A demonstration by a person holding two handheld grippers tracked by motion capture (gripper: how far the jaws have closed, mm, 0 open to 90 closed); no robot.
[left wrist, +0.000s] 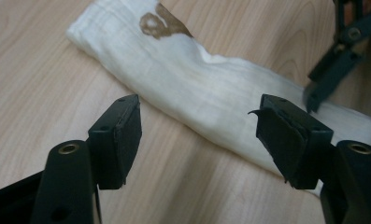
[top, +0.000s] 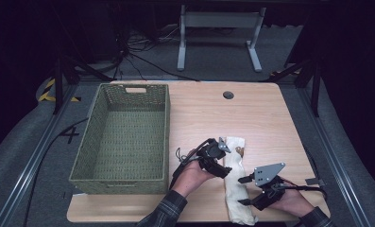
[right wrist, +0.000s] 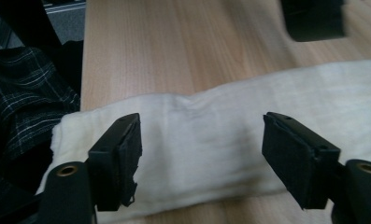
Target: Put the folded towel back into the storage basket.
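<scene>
Left hand-held gripper [top: 225,158] sits with jaws apart and nothing between them; in the left gripper view its pads [left wrist: 120,140] hang over bare counter [top: 270,118] just short of the folded cream cloth [top: 235,177], not touching it. Right hand-held gripper [top: 242,190] is likewise open and empty: in the right gripper view its pads [right wrist: 120,158] straddle the near end of the cloth from above without pressing on it. I read this as both tools spread wide on either side of the long roll, one at each part of it, so that each could close on a section of fabric; that is my judgement, not something seen. Cloth lies lengthwise on the counter, folded into a narrow strip, right of the woven green basket [top: 123,137] and apart from it; the basket stands empty, likely the destination. Brown mark [left wrist: 162,23] on the cloth's far end: print or stain, I cannot tell which. Hard to make out: the strip's nearest end runs to the bottom edge of the high view, the number of folded layers is not readable, and the plaid sleeve [right wrist: 29,88] cuts off the counter's near corner in the right gripper view.
</scene>
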